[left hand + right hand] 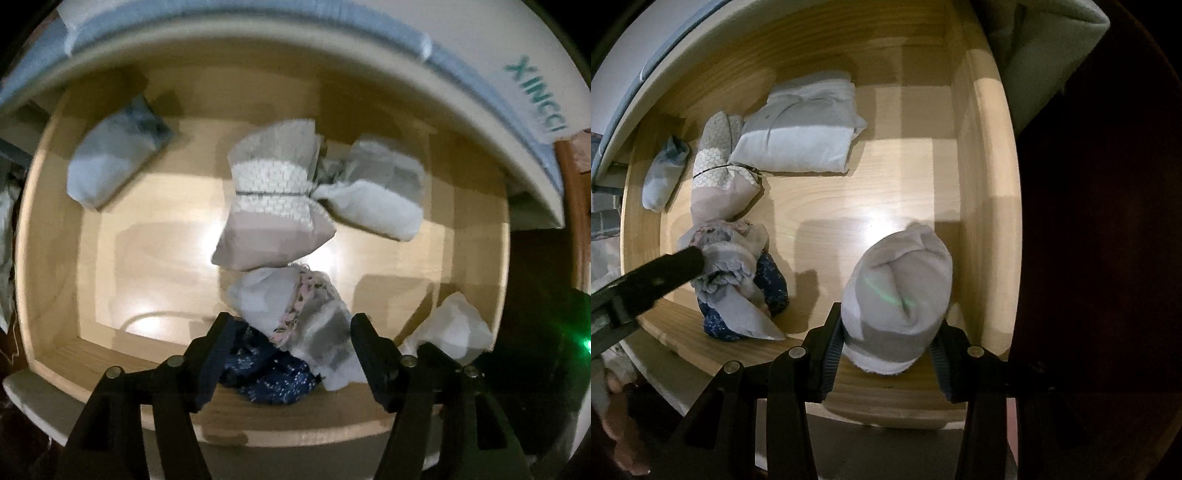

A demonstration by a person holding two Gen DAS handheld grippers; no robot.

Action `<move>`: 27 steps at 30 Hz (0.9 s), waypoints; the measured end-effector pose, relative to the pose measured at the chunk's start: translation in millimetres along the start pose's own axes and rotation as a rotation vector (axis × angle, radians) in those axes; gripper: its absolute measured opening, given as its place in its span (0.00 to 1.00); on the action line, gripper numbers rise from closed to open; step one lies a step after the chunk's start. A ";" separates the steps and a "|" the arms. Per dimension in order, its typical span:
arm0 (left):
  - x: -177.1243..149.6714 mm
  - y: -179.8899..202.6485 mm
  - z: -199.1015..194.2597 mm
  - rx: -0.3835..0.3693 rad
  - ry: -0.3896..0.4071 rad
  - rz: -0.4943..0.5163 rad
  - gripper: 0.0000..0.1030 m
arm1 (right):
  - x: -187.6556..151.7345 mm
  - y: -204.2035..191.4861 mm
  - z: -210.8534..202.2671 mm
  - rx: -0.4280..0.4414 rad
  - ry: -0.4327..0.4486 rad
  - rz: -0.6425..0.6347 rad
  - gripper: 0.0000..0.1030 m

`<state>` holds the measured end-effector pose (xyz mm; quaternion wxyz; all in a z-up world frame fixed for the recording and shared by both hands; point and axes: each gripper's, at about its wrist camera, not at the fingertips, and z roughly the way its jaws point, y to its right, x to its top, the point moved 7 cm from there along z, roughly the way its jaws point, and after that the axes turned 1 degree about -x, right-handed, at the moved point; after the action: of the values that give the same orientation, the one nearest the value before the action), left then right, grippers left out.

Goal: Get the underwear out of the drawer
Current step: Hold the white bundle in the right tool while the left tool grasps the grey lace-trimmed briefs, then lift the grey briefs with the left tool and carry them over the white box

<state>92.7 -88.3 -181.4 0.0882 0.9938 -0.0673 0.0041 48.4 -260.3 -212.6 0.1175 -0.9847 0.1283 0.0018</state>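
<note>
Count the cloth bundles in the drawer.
6 bundles: one back left, two middle back, two stacked by the left gripper, one in the right gripper. More may hide underneath.

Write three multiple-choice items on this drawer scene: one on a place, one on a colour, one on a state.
1. Where does the dark blue garment lie in the drawer?
A. back left corner
B. by the wall nearest the grippers
C. outside the drawer

2. What colour is the bundle in the right gripper?
A. white and grey
B. red
C. black

3. How are the left gripper jaws?
A. shut on the blue garment
B. out of view
C. open

Key: 1 B, it sits against the near wall under a grey-and-white piece. 2 A, white cloth with a grey band. 3 C, the fingers stand wide apart.
</note>
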 end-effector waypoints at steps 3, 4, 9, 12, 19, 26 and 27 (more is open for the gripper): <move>-0.6 -2.5 15.9 0.028 -0.029 -0.021 0.65 | 1.0 4.7 0.2 0.001 -0.002 -0.004 0.39; -0.9 -3.5 19.6 0.030 -0.036 -0.025 0.65 | 1.3 5.6 0.5 0.003 -0.003 -0.004 0.39; -0.7 -8.4 24.1 -0.015 -0.032 -0.064 0.65 | 0.4 5.1 -1.1 0.005 -0.005 -0.002 0.39; -3.0 -7.8 19.9 -0.045 -0.030 -0.043 0.45 | 1.0 6.3 -0.9 0.009 -0.008 0.001 0.39; -10.3 -4.9 -0.3 -0.067 -0.009 0.033 0.28 | 0.8 4.5 -1.8 0.002 -0.008 0.002 0.39; -16.4 0.1 -31.7 -0.072 0.037 0.093 0.23 | 1.5 4.6 0.0 -0.009 -0.008 -0.005 0.39; -16.8 -0.2 -35.7 -0.075 0.043 0.100 0.23 | 1.3 4.8 0.2 -0.010 -0.008 -0.005 0.39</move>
<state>76.2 -79.6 -146.6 0.1267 0.9849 -0.1149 0.0275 48.4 -265.1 -213.9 0.1131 -0.9856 0.1252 0.0062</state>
